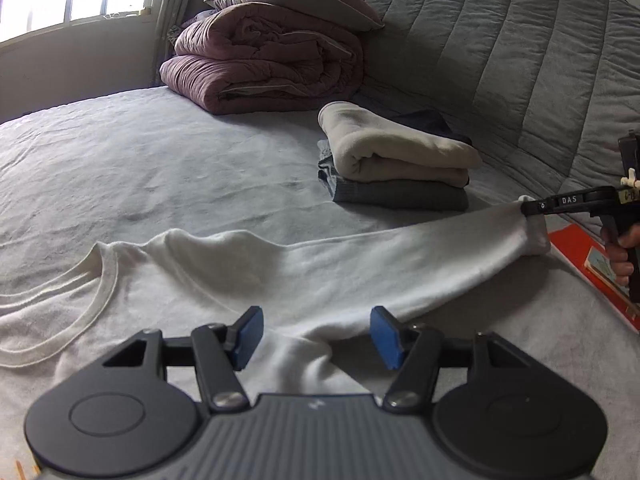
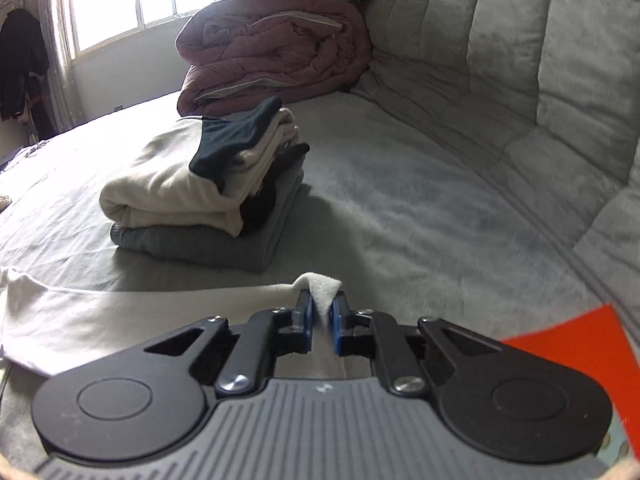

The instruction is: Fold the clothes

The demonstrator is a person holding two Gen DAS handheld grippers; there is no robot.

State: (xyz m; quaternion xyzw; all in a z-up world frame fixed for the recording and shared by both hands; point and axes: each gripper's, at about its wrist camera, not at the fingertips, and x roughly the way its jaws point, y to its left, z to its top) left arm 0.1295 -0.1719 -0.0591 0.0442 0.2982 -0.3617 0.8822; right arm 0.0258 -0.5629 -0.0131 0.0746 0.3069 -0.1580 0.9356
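Note:
A white long-sleeved shirt (image 1: 224, 280) lies spread on the grey bed sheet (image 1: 140, 168), its round neckline at the left. My left gripper (image 1: 316, 336) is open, its blue pads hovering just over the shirt's body with nothing between them. One sleeve (image 1: 440, 256) stretches out to the right, lifted at its cuff. My right gripper (image 2: 322, 312) is shut on that cuff (image 2: 320, 282), which pokes up between the blue pads. In the left wrist view the right gripper (image 1: 528, 208) shows at the far right, held by a hand (image 1: 622, 252).
A stack of folded clothes (image 1: 396, 164), cream on grey, sits behind the sleeve. A folded maroon quilt (image 1: 264, 64) with a pillow on top rests against the grey padded headboard (image 1: 500, 40). A red box (image 2: 576, 356) lies at the bed's right edge.

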